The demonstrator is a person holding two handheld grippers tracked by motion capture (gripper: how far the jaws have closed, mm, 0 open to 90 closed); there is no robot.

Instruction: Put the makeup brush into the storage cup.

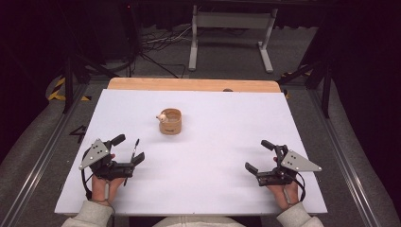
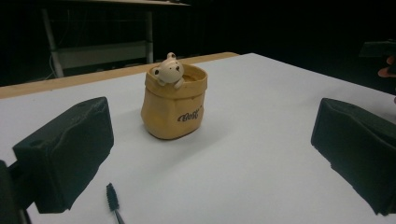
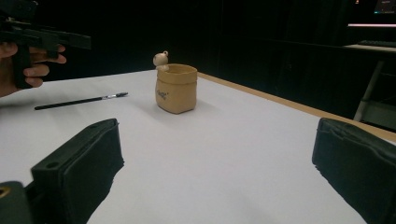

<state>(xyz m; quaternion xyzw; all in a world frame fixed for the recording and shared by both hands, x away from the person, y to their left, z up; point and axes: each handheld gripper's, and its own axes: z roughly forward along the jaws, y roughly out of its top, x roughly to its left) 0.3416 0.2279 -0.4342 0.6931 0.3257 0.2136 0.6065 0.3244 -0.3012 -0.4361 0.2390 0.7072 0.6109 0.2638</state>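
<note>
— Mascara-type wand [image 1: 134,152], thin and black with a bristled tip, lies flat on the white table sheet [image 1: 213,156], right between the spread jaws of the left gripper [image 1: 126,149]. See it?

— Yes. From the left gripper view its brush end [image 2: 111,196] pokes up low between the two black pads [image 2: 65,151], touching neither of them

— So that gripper's fingers are released?

— Wide apart, nothing in them. Its hand [image 1: 105,185] rests at the near left of the sheet, grey three-cornered plate on top

— And the other one?

— The right gripper [image 1: 259,155] sits at the near right, well apart from the wand, jaws also spread and empty. Its hand [image 1: 283,191] lies on the sheet near the front edge

— What's that tan thing in the middle?

— A small tan ceramic pot shaped like a sack [image 1: 170,121], upright, with a little pale bear figure [image 1: 161,117] hanging over its rim and dark lettering on its side. It stands farther back than both grippers, nearer the left one

— Is the wand close to it?

— Near, not touching. In the right gripper view the wand [image 3: 79,101] lies to the left of the pot [image 3: 176,88] with bare sheet between them, its tip towards the pot

— And behind the sheet?

— A strip of bare wooden tabletop [image 1: 194,84] along the far edge
</note>
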